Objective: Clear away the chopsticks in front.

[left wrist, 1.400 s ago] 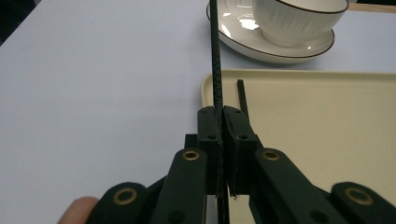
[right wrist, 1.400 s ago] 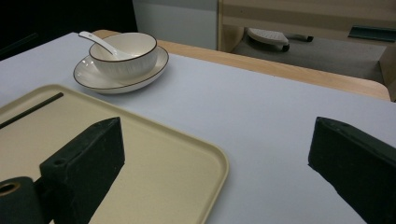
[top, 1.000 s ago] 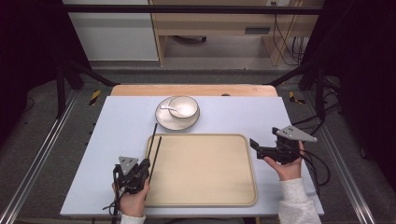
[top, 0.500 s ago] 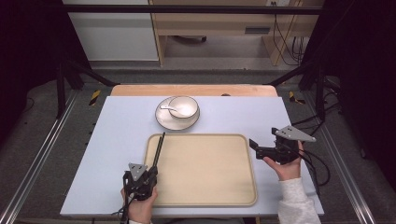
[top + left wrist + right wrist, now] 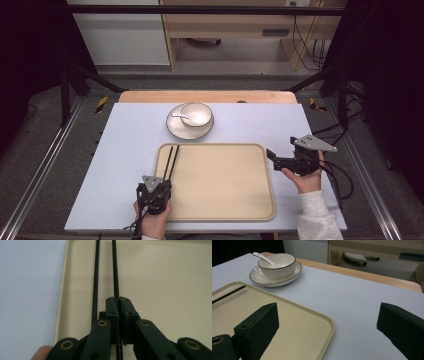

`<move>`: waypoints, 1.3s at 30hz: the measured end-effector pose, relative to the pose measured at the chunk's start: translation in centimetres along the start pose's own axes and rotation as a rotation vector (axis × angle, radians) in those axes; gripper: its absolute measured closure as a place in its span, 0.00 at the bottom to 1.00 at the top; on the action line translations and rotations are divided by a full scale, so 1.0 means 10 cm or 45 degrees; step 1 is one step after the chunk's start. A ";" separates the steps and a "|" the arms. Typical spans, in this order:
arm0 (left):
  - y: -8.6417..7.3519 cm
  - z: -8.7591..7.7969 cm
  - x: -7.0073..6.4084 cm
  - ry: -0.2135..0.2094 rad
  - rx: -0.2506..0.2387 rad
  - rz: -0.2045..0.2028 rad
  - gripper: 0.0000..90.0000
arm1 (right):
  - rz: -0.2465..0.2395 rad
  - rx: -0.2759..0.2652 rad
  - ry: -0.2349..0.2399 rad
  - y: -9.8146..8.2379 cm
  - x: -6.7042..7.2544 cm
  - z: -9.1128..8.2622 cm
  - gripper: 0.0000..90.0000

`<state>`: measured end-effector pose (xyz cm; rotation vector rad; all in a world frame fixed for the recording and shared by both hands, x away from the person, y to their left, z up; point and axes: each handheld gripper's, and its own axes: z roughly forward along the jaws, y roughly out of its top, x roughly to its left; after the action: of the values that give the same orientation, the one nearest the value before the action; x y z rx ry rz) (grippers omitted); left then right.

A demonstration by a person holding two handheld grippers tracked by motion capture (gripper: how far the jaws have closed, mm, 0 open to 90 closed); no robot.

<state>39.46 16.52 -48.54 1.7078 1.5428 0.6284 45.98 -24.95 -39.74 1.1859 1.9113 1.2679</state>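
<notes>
Two black chopsticks [image 5: 170, 161] lie side by side along the left edge of a beige tray [image 5: 220, 180], pointing away from me. My left gripper [image 5: 161, 184] sits at their near ends, over the tray's front left corner. In the left gripper view the left gripper [image 5: 119, 300] is shut on the right-hand chopstick [image 5: 115, 270]. The other chopstick [image 5: 96, 277] runs just outside the left jaw. My right gripper [image 5: 276, 158] hovers at the tray's right rim. Its jaws stand wide apart in the right gripper view, and the right gripper [image 5: 327, 308] is open and empty.
A white bowl [image 5: 196, 114] with a white spoon [image 5: 179, 116] in it stands on a brown-rimmed plate [image 5: 176, 130] just beyond the tray. The pale blue table top [image 5: 125, 150] ends at a wooden strip [image 5: 207, 96] at the far side.
My left gripper has shifted right and toward me, from beside the tray to over its front left corner, carrying the chopsticks lower onto the tray. The right gripper has stayed put.
</notes>
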 end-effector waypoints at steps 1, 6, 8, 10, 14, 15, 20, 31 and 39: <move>0.00 0.00 -0.01 0.004 -0.001 0.001 0.95 | 0.000 0.004 0.001 0.00 0.00 0.00 0.05; 0.01 0.00 -0.02 0.006 0.016 0.012 0.95 | 0.000 0.001 0.000 0.00 0.00 0.01 0.05; 0.01 0.00 -0.02 0.006 0.019 0.015 0.95 | -0.002 0.002 0.001 0.00 0.00 0.01 0.05; 0.02 0.00 -0.02 0.004 0.024 0.010 0.95 | 0.000 0.002 -0.001 0.00 0.00 0.00 0.05; 0.03 0.00 -0.02 -0.008 0.036 0.018 0.93 | 0.001 -0.002 -0.003 0.00 0.00 0.00 0.05; 0.04 0.00 -0.02 -0.012 0.036 0.016 0.92 | 0.002 -0.002 -0.003 0.00 0.00 0.00 0.05; 0.14 -0.05 0.03 -0.073 -0.018 0.035 0.87 | 0.006 -0.007 -0.004 0.00 -0.01 -0.02 0.05; 0.71 -0.21 0.12 -0.218 -0.187 0.190 0.77 | 0.015 -0.030 -0.006 0.02 -0.03 -0.06 0.05; 1.03 -0.27 0.33 -0.277 -0.225 0.293 0.66 | 0.024 -0.045 -0.019 0.03 -0.05 -0.10 0.04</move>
<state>44.31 20.23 -39.19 1.7666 1.1174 0.6495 45.53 -25.78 -39.10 1.1953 1.8636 1.2940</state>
